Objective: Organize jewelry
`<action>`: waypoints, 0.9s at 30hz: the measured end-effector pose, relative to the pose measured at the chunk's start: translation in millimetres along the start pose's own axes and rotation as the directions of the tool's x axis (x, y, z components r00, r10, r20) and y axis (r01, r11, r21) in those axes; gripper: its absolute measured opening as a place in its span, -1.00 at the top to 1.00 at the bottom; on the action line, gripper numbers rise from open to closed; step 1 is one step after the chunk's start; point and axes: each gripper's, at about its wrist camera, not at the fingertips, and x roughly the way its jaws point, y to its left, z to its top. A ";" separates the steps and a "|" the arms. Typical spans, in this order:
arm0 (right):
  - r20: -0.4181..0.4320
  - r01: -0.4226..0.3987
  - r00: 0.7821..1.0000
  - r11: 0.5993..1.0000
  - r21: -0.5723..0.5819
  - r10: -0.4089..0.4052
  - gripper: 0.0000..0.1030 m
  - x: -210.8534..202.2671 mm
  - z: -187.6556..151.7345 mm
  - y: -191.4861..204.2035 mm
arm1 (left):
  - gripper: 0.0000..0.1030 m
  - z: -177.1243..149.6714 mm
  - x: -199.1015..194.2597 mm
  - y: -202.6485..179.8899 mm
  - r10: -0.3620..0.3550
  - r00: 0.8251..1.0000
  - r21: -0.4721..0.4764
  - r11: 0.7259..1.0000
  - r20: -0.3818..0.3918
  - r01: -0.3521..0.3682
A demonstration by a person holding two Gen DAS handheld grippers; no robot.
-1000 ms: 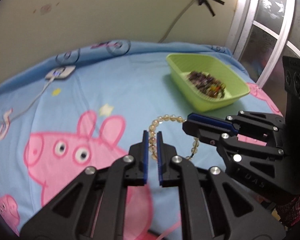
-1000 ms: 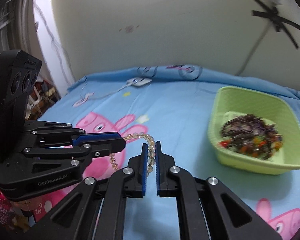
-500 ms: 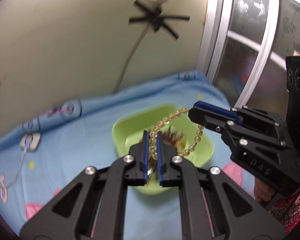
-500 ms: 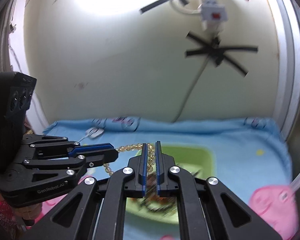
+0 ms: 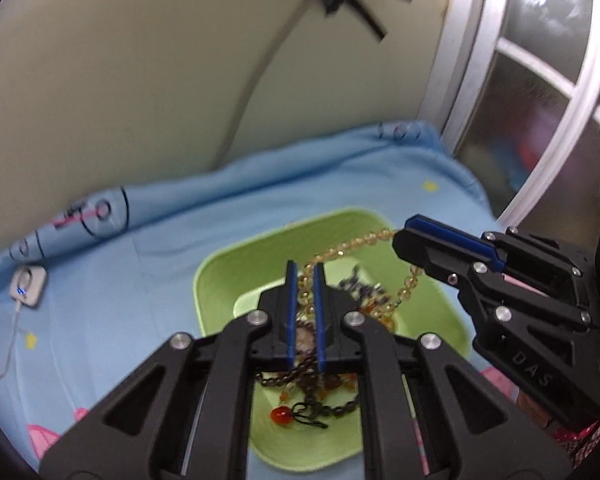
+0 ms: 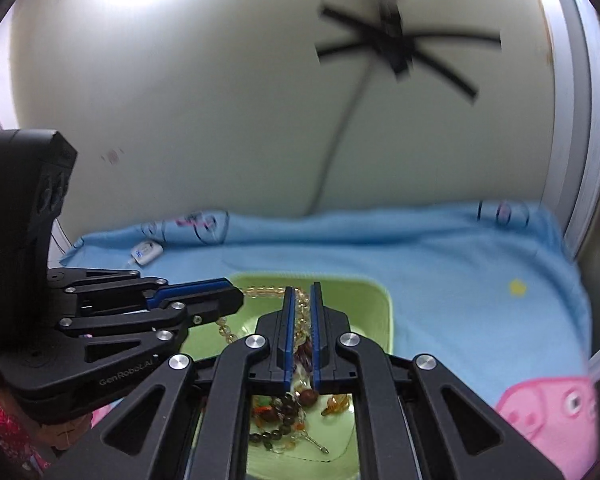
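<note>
A yellow bead bracelet hangs stretched between both grippers, just above a green plastic bin. My left gripper is shut on one side of the bracelet. My right gripper is shut on the other side; the bracelet runs from it toward the left gripper's fingers. The bin holds a heap of dark and coloured bead jewelry, also seen in the right wrist view. The right gripper's fingers show at the right of the left wrist view.
The bin sits on a blue Peppa Pig sheet near the wall. A white charger with a cable lies at the left. A white window frame stands at the right. A cable taped to the wall hangs above.
Both grippers have carried the bracelet from the sheet over to above the green bin and tilted down toward it. The bracelet stays held between them.
</note>
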 end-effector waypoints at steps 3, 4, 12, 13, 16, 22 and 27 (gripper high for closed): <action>-0.047 0.002 0.999 1.000 0.015 -0.001 1.00 17.7 -7.2 -5.2 | 0.87 -2.1 14.4 6.3 0.000 1.000 -0.009 1.000 -0.027 -0.001; -0.064 0.000 0.998 1.000 0.020 0.002 1.00 23.3 -8.7 -6.5 | 0.87 -2.5 17.5 7.8 0.003 0.999 -0.010 1.000 -0.033 -0.003; -0.065 -0.005 0.998 0.999 0.052 0.008 1.00 24.3 -9.3 -6.5 | 0.86 -1.0 21.0 24.6 0.046 0.997 -0.056 0.997 -0.054 -0.049; -0.047 -0.003 0.999 0.998 0.057 0.006 1.00 17.4 -8.7 -5.4 | 0.86 -0.7 14.4 27.2 0.055 0.998 -0.061 0.997 -0.037 -0.057; 0.033 -0.007 0.999 0.997 0.079 0.004 1.00 -5.2 -7.9 -2.7 | 0.86 -4.8 -16.0 35.1 0.070 0.997 -0.076 0.995 0.040 -0.067; 0.117 -0.032 0.993 0.993 0.114 0.019 0.76 -46.2 -36.9 25.1 | 0.85 -50.7 -62.8 40.5 0.160 0.976 -0.065 0.986 0.148 -0.152; 0.127 0.005 0.992 0.993 0.117 -0.020 0.38 -60.8 -77.0 68.0 | 0.16 -104.9 -81.3 48.1 0.208 0.964 -0.109 0.976 0.169 -0.191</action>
